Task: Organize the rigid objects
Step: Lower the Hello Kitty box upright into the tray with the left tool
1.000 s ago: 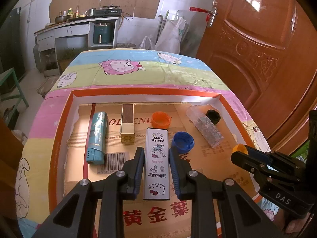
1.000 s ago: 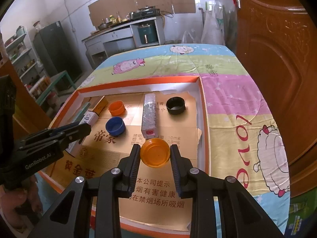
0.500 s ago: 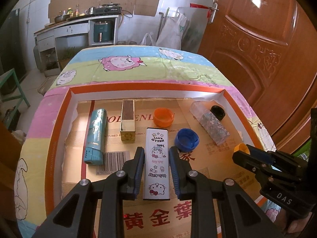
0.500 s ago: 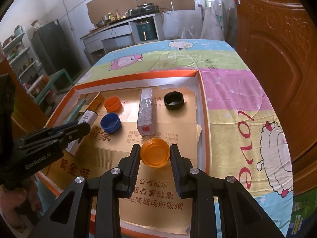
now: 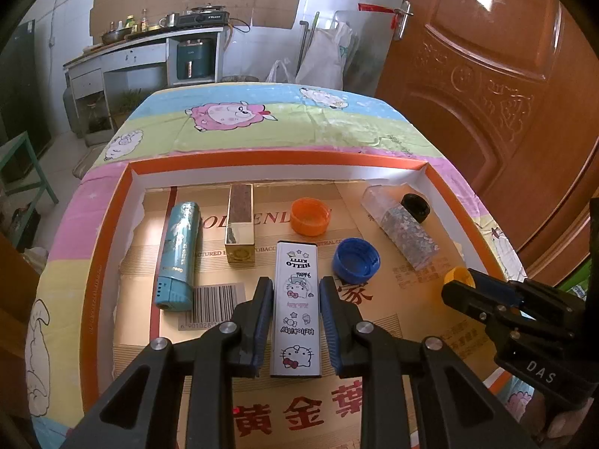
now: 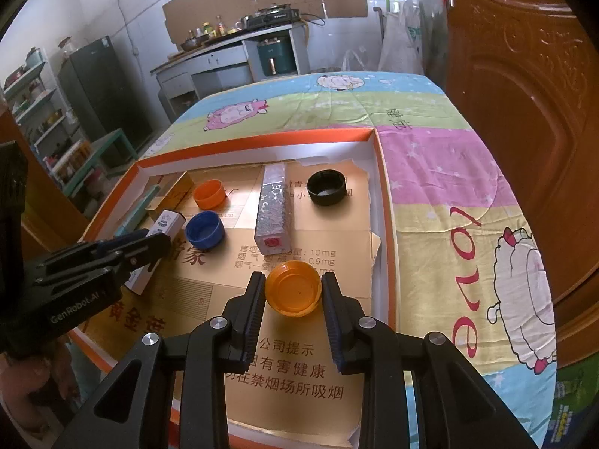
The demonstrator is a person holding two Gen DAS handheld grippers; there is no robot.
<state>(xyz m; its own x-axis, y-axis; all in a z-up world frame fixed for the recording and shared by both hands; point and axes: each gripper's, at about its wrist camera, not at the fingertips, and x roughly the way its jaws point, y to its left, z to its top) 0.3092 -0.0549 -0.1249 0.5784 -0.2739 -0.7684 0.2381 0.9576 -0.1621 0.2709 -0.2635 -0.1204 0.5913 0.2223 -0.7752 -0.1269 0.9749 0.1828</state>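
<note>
My left gripper (image 5: 295,288) is shut on a white Hello Kitty tin (image 5: 297,305), held lengthwise between its fingers over the orange-rimmed tray (image 5: 277,157). My right gripper (image 6: 292,282) is shut on a yellow-orange cap (image 6: 293,289) near the tray's front right. In the tray lie a teal tube (image 5: 178,256), a gold box (image 5: 240,228), an orange cap (image 5: 310,216), a blue cap (image 5: 356,260), a glittery box (image 5: 404,230) and a black cap (image 5: 414,205). The right gripper also shows in the left wrist view (image 5: 455,284).
The tray sits on a table with a cartoon sheep cloth (image 6: 468,202). A brown wooden door (image 5: 486,75) stands close on the right. A kitchen counter (image 5: 149,48) is at the far back. A green stool (image 5: 22,164) is on the left.
Both grippers have drawn back and up slightly from the tray with their objects still held; the tray's contents have not moved.
</note>
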